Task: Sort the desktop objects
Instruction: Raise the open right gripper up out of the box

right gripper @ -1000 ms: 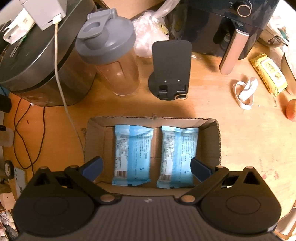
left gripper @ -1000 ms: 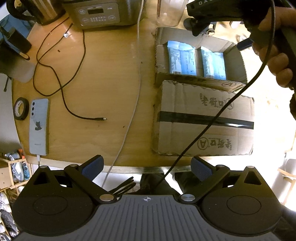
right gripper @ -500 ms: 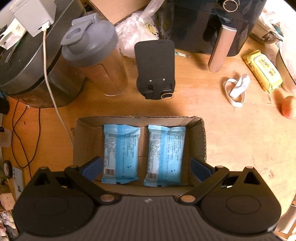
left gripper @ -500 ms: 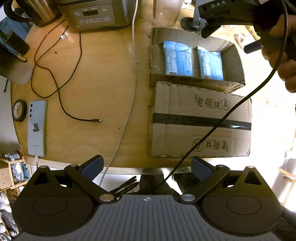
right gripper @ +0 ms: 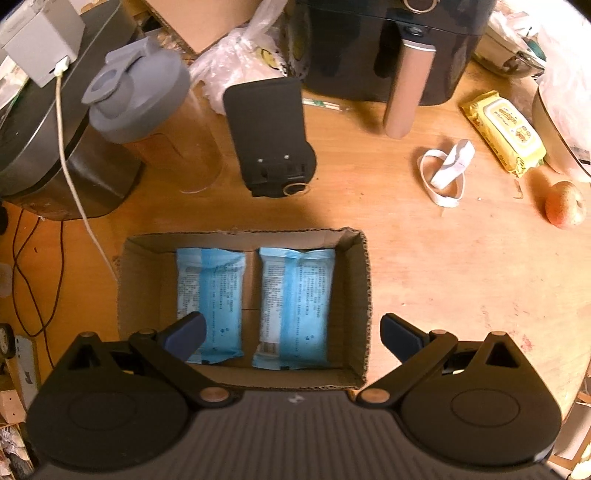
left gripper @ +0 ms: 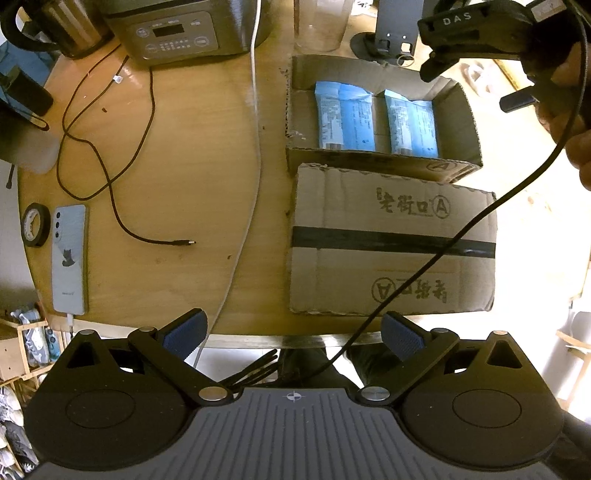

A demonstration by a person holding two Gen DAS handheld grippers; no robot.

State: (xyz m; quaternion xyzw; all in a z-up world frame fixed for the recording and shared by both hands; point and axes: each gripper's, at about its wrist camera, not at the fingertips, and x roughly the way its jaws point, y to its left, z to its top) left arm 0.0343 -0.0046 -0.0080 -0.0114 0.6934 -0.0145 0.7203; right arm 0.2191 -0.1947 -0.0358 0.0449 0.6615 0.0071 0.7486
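Note:
An open cardboard box [right gripper: 356, 295] holds two blue packets, one on the left [right gripper: 210, 295] and one on the right [right gripper: 295, 299], lying side by side. In the left wrist view the same box [left gripper: 469, 122] sits behind its folded-out flap [left gripper: 391, 236]. My right gripper [right gripper: 291, 334] hangs open above the box's near edge, holding nothing. My left gripper [left gripper: 293, 338] is open over the table's front edge, empty. A hand [left gripper: 569, 110] holds the right gripper's body [left gripper: 472, 33] at the top right of the left wrist view.
On the wooden table [left gripper: 184, 166] lie a phone [left gripper: 70, 258], a tape roll [left gripper: 35, 225], a black cable [left gripper: 110, 184] and a white cable [left gripper: 255, 147]. Farther back stand a cooker [left gripper: 177, 29], shaker bottle [right gripper: 140, 99], black stand [right gripper: 269, 136], air fryer [right gripper: 388, 48], wipes pack [right gripper: 502, 129], white strap [right gripper: 447, 173] and a fruit [right gripper: 565, 203].
The right gripper has risen and drawn back, so the box looks smaller and more of the table's right side shows. The left gripper shifted slightly left. Both stay open.

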